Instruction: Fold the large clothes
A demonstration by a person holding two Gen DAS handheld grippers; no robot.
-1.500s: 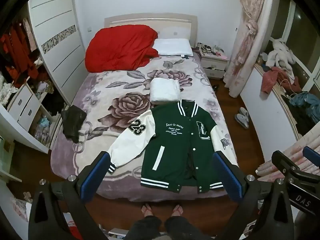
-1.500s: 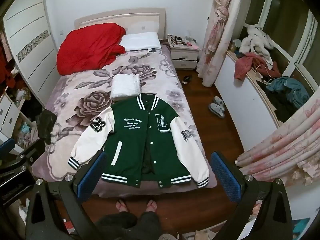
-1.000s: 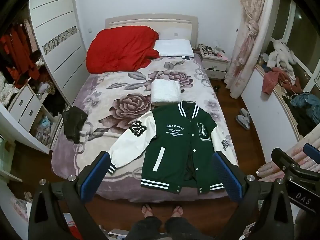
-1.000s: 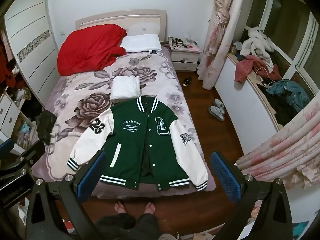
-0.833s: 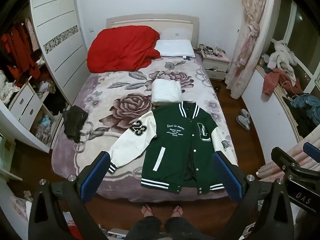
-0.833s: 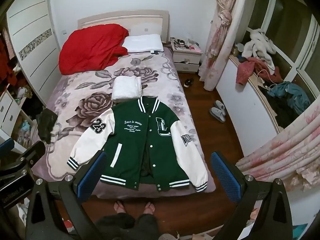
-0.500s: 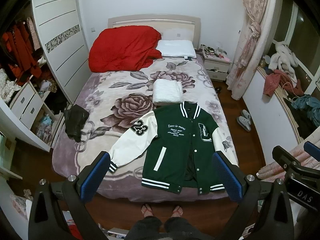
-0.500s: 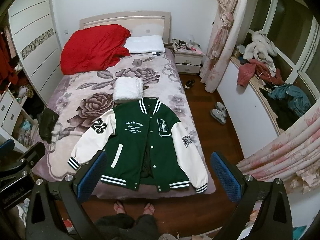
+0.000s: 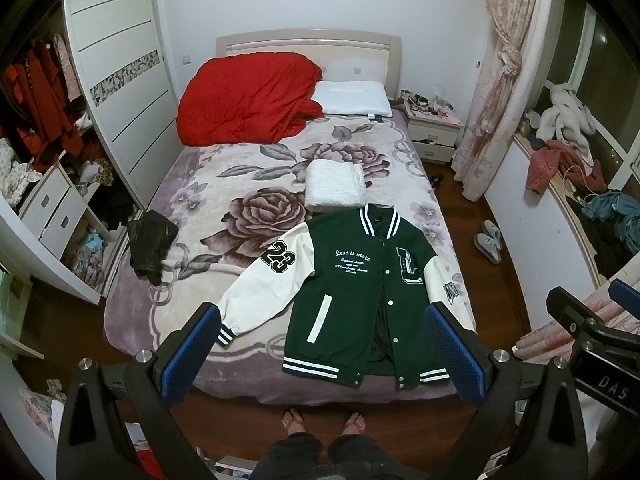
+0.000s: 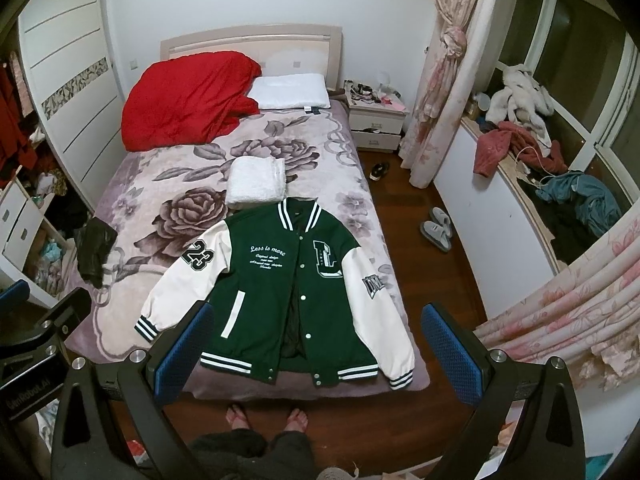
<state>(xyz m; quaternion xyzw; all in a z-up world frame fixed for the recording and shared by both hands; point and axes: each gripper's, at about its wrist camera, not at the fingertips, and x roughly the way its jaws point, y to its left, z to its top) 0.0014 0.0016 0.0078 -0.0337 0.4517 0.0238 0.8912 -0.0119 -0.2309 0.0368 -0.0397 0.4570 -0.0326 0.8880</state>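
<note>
Green varsity jacket (image 9: 352,288) lies flat, unsnapped, white sleeves spread; both claws gape wide, empty.

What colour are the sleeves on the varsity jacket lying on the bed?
Cream white sleeves with green-and-white striped cuffs; clearest in the right wrist view.

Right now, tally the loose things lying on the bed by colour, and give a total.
Red: 1, the quilt
White: 2, the pillow and the folded towel
Green and white: 1, the jacket
Black: 1, the bag
Total: 5
</note>
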